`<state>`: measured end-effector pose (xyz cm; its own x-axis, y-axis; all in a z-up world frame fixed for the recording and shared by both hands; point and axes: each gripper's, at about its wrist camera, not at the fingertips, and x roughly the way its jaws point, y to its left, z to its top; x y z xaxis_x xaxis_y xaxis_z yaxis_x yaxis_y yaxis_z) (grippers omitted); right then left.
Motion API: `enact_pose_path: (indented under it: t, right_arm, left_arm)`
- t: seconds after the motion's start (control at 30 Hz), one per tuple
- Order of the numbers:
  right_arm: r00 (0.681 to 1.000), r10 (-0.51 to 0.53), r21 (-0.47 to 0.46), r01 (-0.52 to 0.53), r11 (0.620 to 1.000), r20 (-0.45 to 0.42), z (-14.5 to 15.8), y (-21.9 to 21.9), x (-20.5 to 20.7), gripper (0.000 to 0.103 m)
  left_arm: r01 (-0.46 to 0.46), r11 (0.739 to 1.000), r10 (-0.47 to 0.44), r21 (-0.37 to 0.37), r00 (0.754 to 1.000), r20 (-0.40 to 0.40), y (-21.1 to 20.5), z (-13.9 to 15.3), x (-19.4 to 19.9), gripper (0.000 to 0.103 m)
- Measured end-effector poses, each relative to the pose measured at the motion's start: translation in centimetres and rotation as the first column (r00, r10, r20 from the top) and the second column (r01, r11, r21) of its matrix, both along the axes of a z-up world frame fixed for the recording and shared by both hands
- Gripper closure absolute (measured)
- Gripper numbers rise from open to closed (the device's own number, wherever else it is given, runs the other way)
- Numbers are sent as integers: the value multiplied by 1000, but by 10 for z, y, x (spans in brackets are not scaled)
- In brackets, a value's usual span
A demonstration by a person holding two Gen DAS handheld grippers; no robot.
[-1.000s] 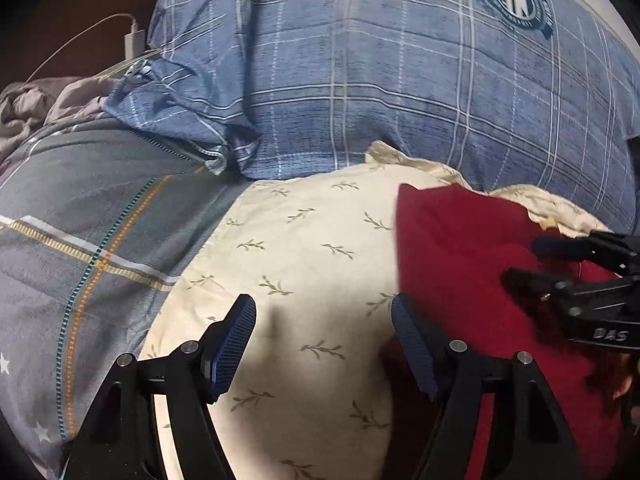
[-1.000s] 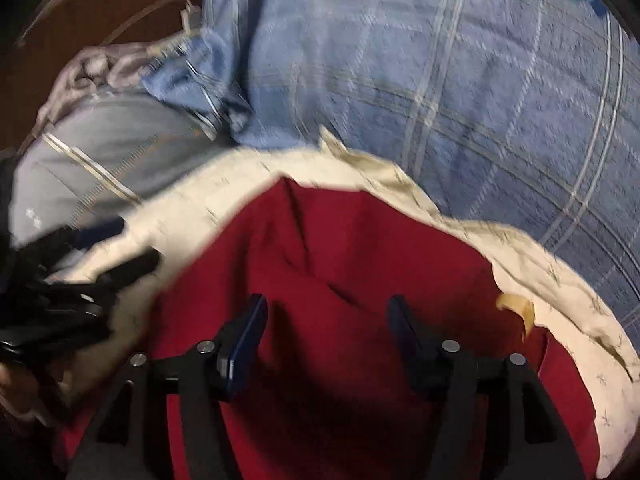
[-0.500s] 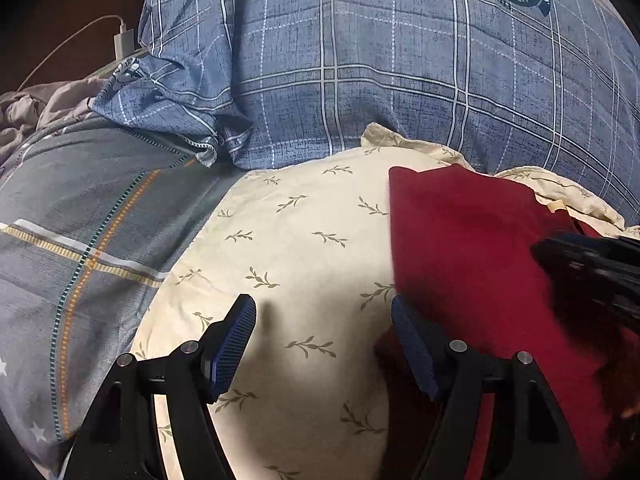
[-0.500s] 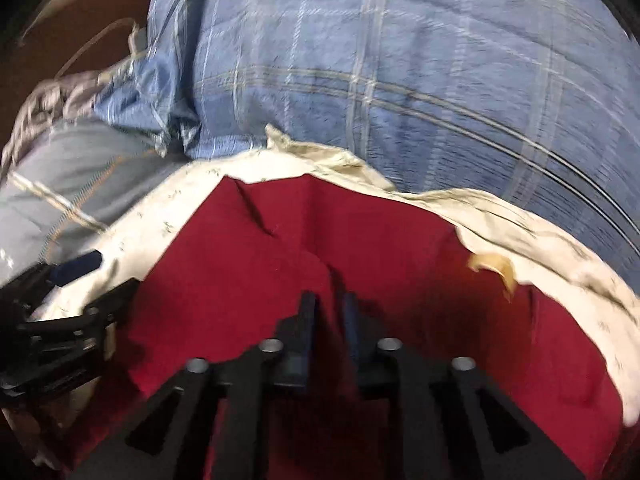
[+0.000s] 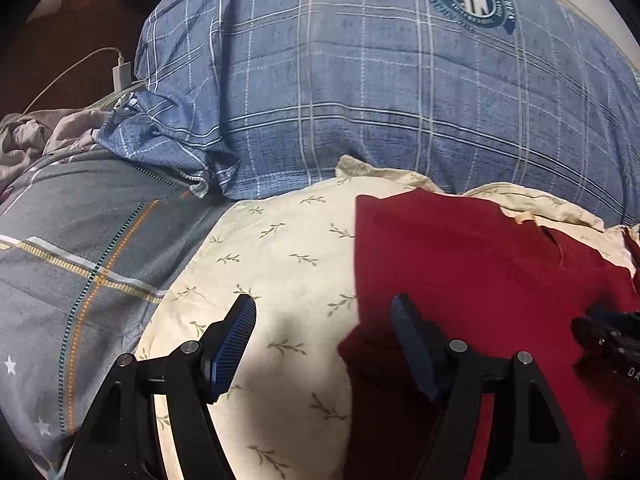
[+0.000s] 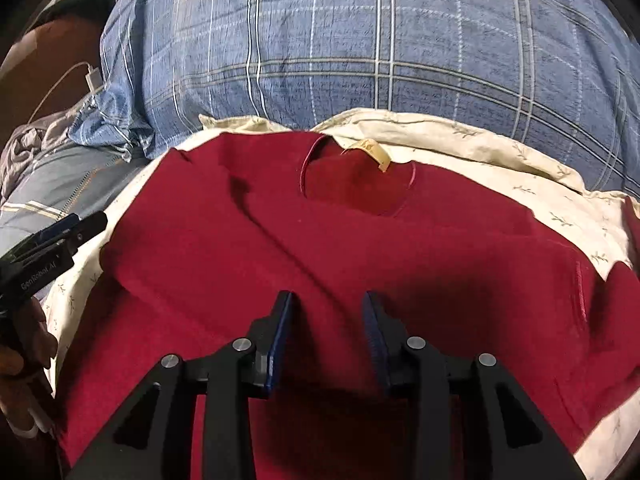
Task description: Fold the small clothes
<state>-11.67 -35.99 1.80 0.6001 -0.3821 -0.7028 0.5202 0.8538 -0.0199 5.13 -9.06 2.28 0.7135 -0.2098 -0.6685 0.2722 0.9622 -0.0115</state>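
The red garment (image 6: 360, 248) lies on the cream leaf-print pillow (image 5: 280, 264) with its left side already turned in, neckline and right side not yet folded, while the right claw (image 6: 328, 320) is opening over it empty and the left claw (image 5: 324, 320) hangs spread, holding nothing.

Each wrist view looks steeply down along its own fingers, close over the bed. Both share the red garment (image 5: 480, 264) and blue plaid pillow (image 6: 360, 40) ahead (left view's fingers (image 5: 236, 340) sit further left).
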Motion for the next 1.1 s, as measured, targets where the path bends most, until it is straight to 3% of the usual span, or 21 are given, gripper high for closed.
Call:
enact_pose_path:
  t: [0.07, 0.13, 0.3, 0.47, 0.67, 0.8, 0.93, 1.1]
  right_arm:
    - [999, -1, 11, 1, 1000, 34, 4, 0, -10, 52]
    - [999, -14, 12, 13, 1000, 48, 7, -3, -19, 50]
    - [994, -103, 38, 101, 994, 30, 4, -26, -40, 49]
    - [993, -111, 60, 109, 992, 44, 2, -32, -47, 50]
    - [985, -149, 28, 147, 989, 89, 14, -37, -65, 45]
    - [972, -219, 49, 215, 975, 87, 13, -56, -88, 44]
    - [956, -256, 70, 248, 966, 143, 22, -68, -112, 44]
    - [951, -285, 61, 280, 958, 117, 21, -92, -103, 42]
  left_arm:
    - [12, 1000, -12, -7, 1000, 3, -1, 2, -4, 33]
    - [20, 1000, -20, -9, 1000, 13, -3, 5, -9, 33]
    - [33, 999, -33, -9, 999, 11, -6, 7, -14, 33]
    - [26, 1000, -27, -15, 1000, -9, -7, 5, -11, 33]
    - [52, 995, -56, -87, 997, -47, -7, 10, -4, 33]
    - [60, 998, -62, -34, 996, -63, -17, 0, 2, 33]
    - [62, 998, -64, -21, 992, -112, -25, -12, 10, 33]
    - [57, 998, -59, -22, 991, -118, -28, -15, 15, 33]
